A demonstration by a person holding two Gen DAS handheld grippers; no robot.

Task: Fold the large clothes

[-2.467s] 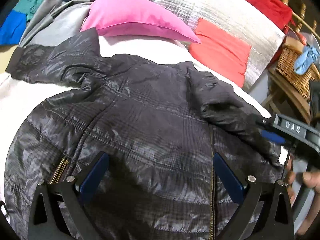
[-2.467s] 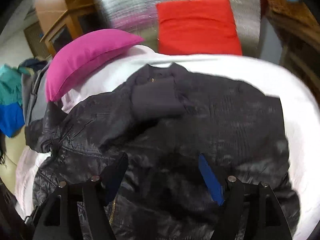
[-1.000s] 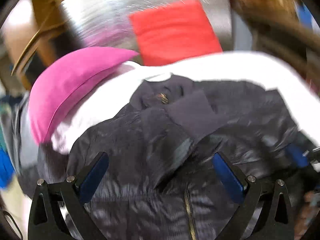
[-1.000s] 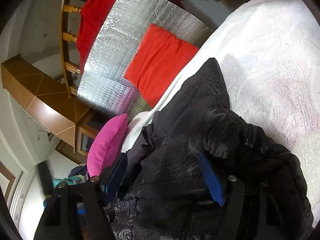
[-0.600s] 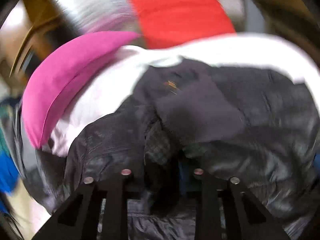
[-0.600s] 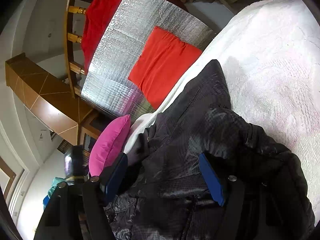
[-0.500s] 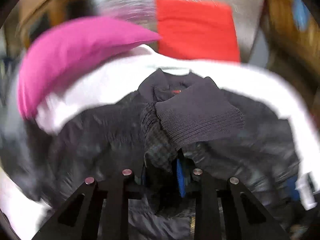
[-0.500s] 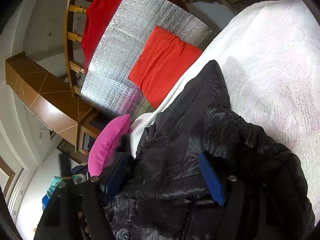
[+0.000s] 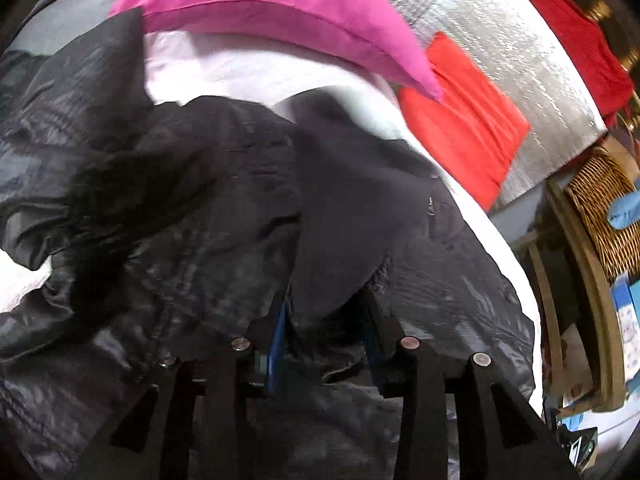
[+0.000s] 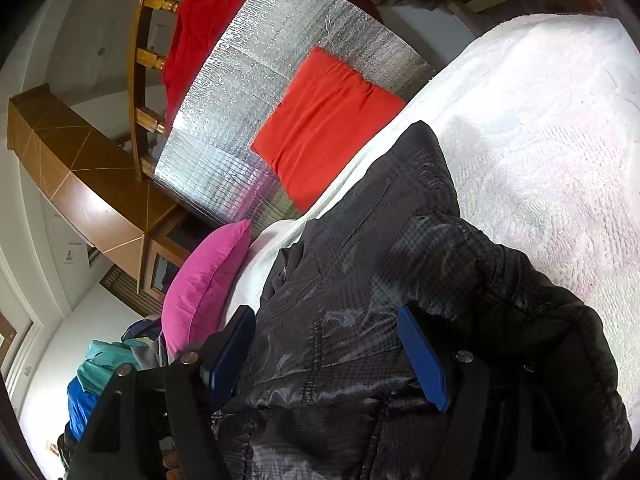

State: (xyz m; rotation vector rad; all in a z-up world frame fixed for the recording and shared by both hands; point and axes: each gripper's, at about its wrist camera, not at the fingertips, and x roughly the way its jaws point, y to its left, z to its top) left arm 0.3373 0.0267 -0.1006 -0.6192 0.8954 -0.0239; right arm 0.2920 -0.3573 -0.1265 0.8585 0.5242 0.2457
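Sleeve-folding is the step in hand; your left gripper (image 9: 325, 330) has the knit cuff (image 9: 332, 216) between jaws now easing apart, over the jacket (image 9: 180, 216) on the bed (image 10: 540, 152); your right gripper (image 10: 326, 350) stands spread over the jacket; next, lay the cuff flat on the chest.

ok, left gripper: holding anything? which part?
The left gripper has the jacket's knit sleeve cuff between its jaws, which are now opening. The right gripper stands open over the jacket, gripping nothing.
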